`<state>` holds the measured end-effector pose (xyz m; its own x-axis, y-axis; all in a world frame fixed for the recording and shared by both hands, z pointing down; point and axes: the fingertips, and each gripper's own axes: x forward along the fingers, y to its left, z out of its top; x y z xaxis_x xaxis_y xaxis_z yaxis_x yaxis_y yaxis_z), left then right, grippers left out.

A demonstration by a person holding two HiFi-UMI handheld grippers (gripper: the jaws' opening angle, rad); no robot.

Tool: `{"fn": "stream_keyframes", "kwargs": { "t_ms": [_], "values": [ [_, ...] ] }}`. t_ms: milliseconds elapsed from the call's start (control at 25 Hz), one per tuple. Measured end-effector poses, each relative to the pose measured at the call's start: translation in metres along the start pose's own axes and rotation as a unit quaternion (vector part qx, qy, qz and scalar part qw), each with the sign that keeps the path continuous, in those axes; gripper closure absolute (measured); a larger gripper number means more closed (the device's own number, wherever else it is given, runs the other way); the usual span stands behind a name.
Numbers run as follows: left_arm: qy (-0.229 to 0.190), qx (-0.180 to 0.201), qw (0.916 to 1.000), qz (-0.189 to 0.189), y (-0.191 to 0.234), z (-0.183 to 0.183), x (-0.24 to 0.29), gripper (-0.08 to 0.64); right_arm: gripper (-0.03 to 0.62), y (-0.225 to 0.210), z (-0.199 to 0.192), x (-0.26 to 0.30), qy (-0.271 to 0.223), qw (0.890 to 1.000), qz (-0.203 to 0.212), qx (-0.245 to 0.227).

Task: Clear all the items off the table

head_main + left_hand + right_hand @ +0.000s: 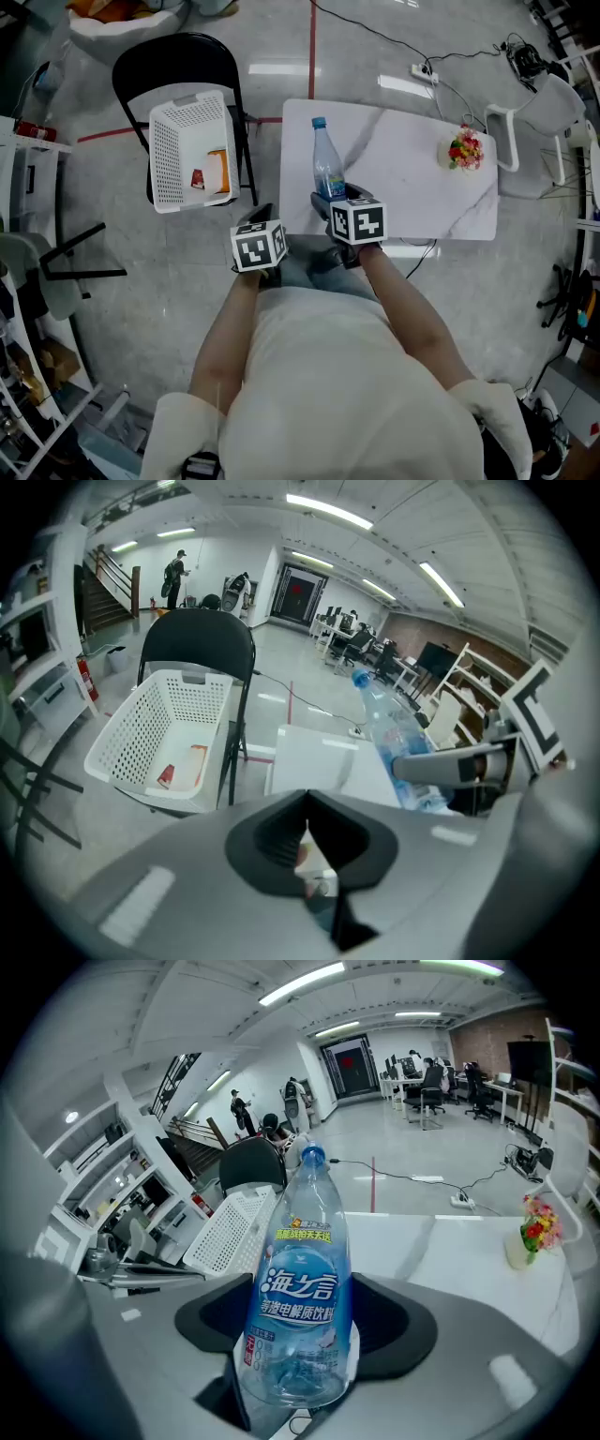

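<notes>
The white marble table (pixel 412 197) is taking up the middle of the head view, and to its left a black chair (pixel 169 56) is carrying a white perforated basket (pixel 178 131) on its seat. The clear water bottle (pixel 327 169) with the blue label is standing roughly upright over the table's near left part, close to the edge by the person. Its long axis is running close to vertical and its blue cap is pointing up, away from the jaws. Whether its base is resting on the tabletop cannot be told.

The right gripper (pixel 330 202) is pinching the bottle low on its body, with the dark pads pressing on either side (the right gripper view is showing this plainly). The left gripper (pixel 307 832) is hanging just off the table's near left corner, between table and basket. Its jaws are pressed together with nothing between them.

A small pot of flowers (pixel 463 150) is sitting near the table's far right edge, well apart from the bottle. Inside the basket an orange packet (pixel 217 171) and a smaller red one (pixel 198 178) are lying side by side.
</notes>
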<state>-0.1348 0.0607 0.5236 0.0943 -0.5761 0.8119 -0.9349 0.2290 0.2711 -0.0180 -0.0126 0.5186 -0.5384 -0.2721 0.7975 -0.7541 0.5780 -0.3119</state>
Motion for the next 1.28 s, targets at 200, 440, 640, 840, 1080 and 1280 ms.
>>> {"fn": "stream_keyframes", "kwargs": {
  "t_ms": [200,440,640,840,1080,1280],
  "values": [
    [-0.006,-0.017,0.9998,0.012,0.043,0.021,-0.004,0.552,0.267,0.038,0.025,0.028,0.01,1.0,0.017,-0.02],
    [-0.015,-0.042,0.9987,0.026,0.09,0.044,-0.007,0.552,0.267,0.081,0.054,0.06,0.021,0.998,0.038,-0.046],
    [-0.019,-0.064,0.9971,0.037,0.129,0.056,-0.012,0.552,0.267,0.118,0.074,0.088,0.029,0.996,0.056,-0.065],
    [-0.017,-0.083,0.9952,0.05,0.169,0.061,-0.018,0.552,0.267,0.159,0.088,0.116,0.042,0.993,0.074,-0.08],
    [-0.018,-0.109,0.9916,0.068,0.216,0.066,-0.021,0.552,0.267,0.201,0.097,0.153,0.061,0.988,0.096,-0.1],
    [-0.017,-0.126,0.9885,0.081,0.25,0.068,-0.025,0.552,0.267,0.231,0.102,0.178,0.075,0.985,0.109,-0.113]
  ]
}}
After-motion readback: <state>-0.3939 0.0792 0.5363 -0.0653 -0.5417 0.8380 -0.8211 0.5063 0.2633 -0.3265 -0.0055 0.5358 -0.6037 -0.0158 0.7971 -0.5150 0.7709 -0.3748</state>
